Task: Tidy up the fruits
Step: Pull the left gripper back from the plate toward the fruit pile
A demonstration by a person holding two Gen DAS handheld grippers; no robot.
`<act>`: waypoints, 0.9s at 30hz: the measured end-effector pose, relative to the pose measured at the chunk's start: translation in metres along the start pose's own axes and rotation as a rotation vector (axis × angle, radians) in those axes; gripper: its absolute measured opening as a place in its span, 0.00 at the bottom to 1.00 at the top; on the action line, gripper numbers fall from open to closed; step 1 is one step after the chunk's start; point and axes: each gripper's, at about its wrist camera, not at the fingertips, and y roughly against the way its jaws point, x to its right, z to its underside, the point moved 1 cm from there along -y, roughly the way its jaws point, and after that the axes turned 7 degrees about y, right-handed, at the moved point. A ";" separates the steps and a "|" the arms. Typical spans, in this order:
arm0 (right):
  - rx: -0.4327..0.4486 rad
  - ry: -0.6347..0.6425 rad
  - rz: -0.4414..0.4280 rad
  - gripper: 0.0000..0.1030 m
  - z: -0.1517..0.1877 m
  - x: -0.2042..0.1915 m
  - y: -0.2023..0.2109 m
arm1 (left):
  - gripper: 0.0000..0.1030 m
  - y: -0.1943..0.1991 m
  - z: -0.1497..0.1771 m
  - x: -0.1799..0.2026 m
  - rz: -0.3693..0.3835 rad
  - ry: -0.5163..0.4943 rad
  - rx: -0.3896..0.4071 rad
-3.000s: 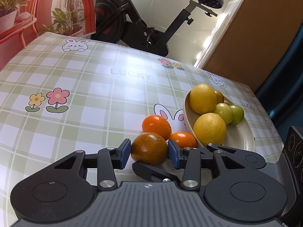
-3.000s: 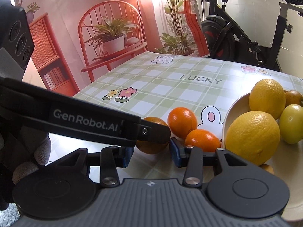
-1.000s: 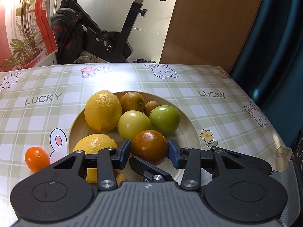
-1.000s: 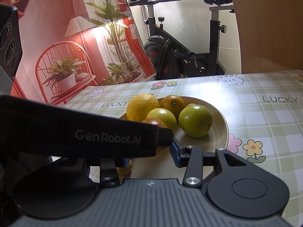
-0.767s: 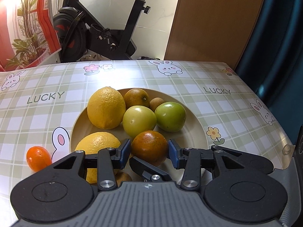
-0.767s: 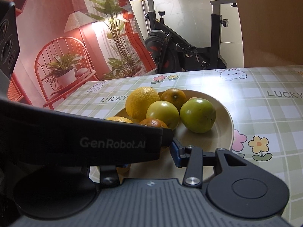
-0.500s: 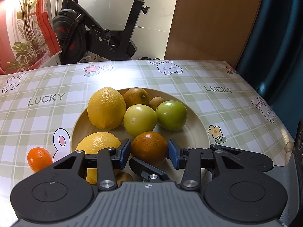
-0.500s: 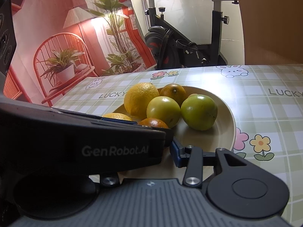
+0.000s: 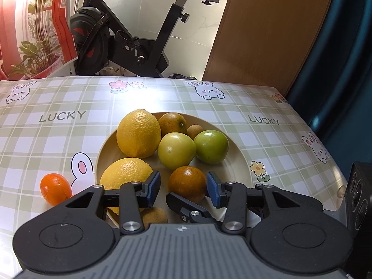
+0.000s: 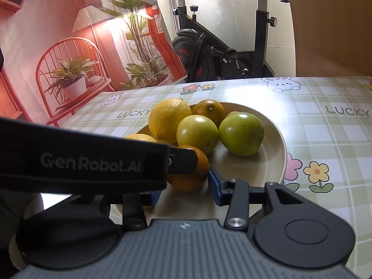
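Basically plate (image 9: pixel 234 162) w/ lemons (image 9: pixel 138 133), green fruits (image 9: pixel 211 147), brownish orange (image 9: pixel 187 183).

Two large yellow lemons (image 9: pixel 138 134) are counted ahead of the jaws on one beige plate (image 9: pixel 239 162), with two green round fruits (image 9: pixel 211 147), two dark oranges (image 9: pixel 187 184), and two small brown fruits (image 9: pixel 194 130). One bright mandarin (image 9: pixel 55 188) is seen left of the jaws, off the plate.
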 end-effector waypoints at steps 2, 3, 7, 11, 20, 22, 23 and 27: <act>0.001 0.000 0.003 0.43 0.000 0.000 0.001 | 0.45 0.005 -0.003 -0.004 0.007 0.013 0.010; 0.003 0.002 0.004 0.43 0.000 0.000 0.002 | 0.45 0.007 -0.005 -0.005 0.012 0.020 0.016; 0.015 0.014 0.004 0.43 -0.002 -0.003 0.007 | 0.45 0.019 -0.010 -0.013 0.036 0.049 0.036; 0.039 0.029 0.002 0.43 -0.007 -0.010 0.016 | 0.45 0.038 -0.016 -0.028 0.073 0.052 0.072; 0.084 0.071 -0.029 0.43 -0.018 -0.034 0.032 | 0.45 0.075 -0.030 -0.091 -0.007 0.053 0.120; 0.084 0.088 -0.043 0.43 -0.020 -0.042 0.032 | 0.45 0.083 -0.032 -0.104 -0.025 0.059 0.129; 0.084 0.097 -0.050 0.43 -0.020 -0.047 0.032 | 0.45 0.087 -0.033 -0.110 -0.035 0.061 0.132; 0.072 0.132 -0.079 0.43 -0.022 -0.064 0.026 | 0.45 0.093 -0.034 -0.128 -0.055 0.062 0.136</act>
